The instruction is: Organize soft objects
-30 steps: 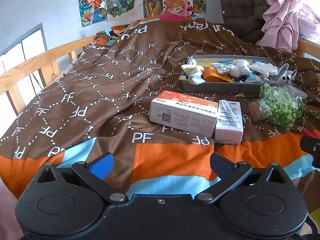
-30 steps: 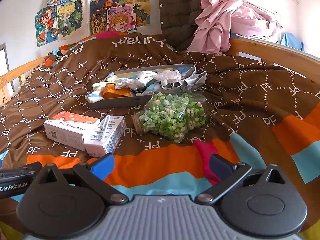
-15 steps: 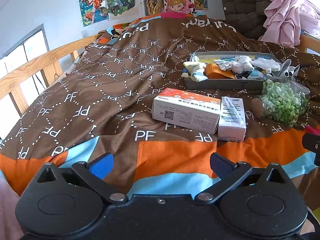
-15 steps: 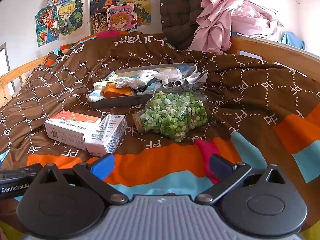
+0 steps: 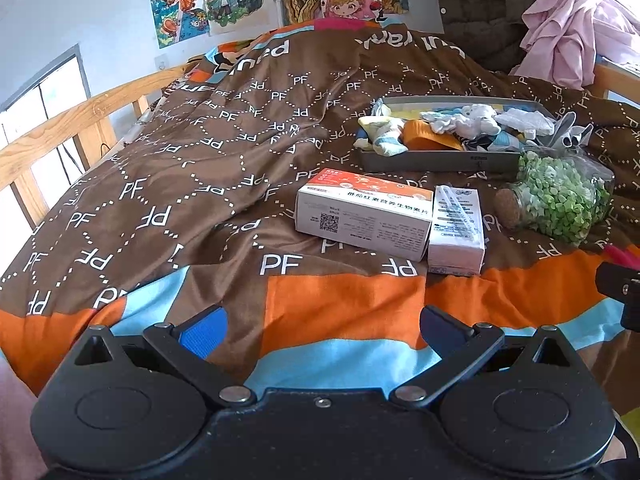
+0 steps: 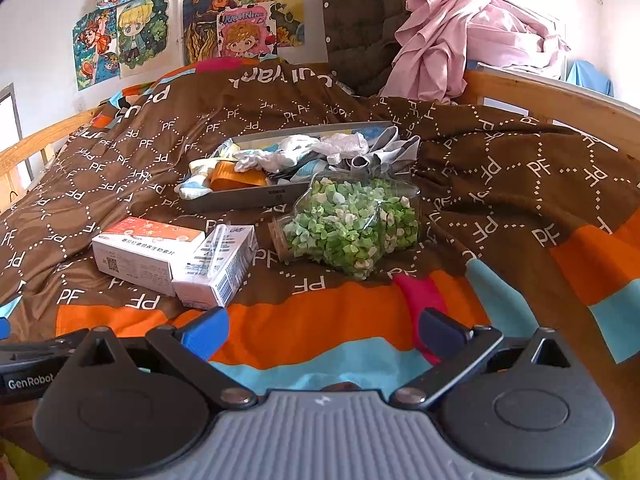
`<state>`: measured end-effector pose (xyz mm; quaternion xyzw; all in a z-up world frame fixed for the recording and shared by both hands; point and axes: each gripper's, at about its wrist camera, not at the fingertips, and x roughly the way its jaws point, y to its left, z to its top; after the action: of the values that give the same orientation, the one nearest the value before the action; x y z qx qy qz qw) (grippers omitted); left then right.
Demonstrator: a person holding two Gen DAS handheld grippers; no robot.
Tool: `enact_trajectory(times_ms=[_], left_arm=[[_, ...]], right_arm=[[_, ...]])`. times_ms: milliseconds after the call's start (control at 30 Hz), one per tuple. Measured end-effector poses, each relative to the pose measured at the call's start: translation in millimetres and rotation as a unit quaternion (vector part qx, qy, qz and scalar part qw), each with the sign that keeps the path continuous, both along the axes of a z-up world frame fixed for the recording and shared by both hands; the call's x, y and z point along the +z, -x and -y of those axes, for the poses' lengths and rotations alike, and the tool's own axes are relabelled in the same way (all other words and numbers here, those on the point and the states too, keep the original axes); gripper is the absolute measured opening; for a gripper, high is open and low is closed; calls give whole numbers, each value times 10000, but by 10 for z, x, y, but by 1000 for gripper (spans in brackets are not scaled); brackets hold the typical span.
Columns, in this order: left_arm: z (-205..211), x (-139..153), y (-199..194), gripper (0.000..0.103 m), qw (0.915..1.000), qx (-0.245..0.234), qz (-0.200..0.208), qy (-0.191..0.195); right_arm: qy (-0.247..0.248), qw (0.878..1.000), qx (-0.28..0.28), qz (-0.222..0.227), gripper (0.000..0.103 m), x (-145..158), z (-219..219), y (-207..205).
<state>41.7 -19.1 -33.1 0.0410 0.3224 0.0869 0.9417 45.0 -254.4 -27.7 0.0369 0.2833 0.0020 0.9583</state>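
Note:
A grey tray (image 5: 440,159) (image 6: 248,200) lies on the brown quilt, piled with soft things: rolled socks (image 5: 382,136) (image 6: 196,188), an orange cloth (image 5: 426,136) (image 6: 236,176) and white cloths (image 5: 476,118) (image 6: 316,146). In front of it sits a clear bag of green pieces (image 5: 560,196) (image 6: 352,228). My left gripper (image 5: 320,330) hovers open over the orange stripe at the quilt's near end, nothing between its fingers. My right gripper (image 6: 322,330) is open too, just short of the green bag, with nothing in it.
Two cartons, a white-and-orange box (image 5: 362,212) (image 6: 144,250) and a smaller white box (image 5: 456,230) (image 6: 220,266), lie side by side near the tray. Wooden bed rails (image 5: 60,128) (image 6: 560,104) run along both sides. Pink clothes (image 6: 460,40) and a dark quilted jacket (image 6: 360,12) are heaped at the far end.
Both views have shifted slightly; the left gripper has drawn back a little, so the boxes and tray appear a bit farther off. Both grippers stay open.

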Motion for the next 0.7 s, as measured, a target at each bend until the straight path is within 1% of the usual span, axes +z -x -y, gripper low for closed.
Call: enact_trajectory(times_ms=[700], left_arm=[[-13, -3, -5, 102, 9999, -69, -43, 127]], right_arm=[[2, 10000, 5, -37, 103, 12, 3, -10]])
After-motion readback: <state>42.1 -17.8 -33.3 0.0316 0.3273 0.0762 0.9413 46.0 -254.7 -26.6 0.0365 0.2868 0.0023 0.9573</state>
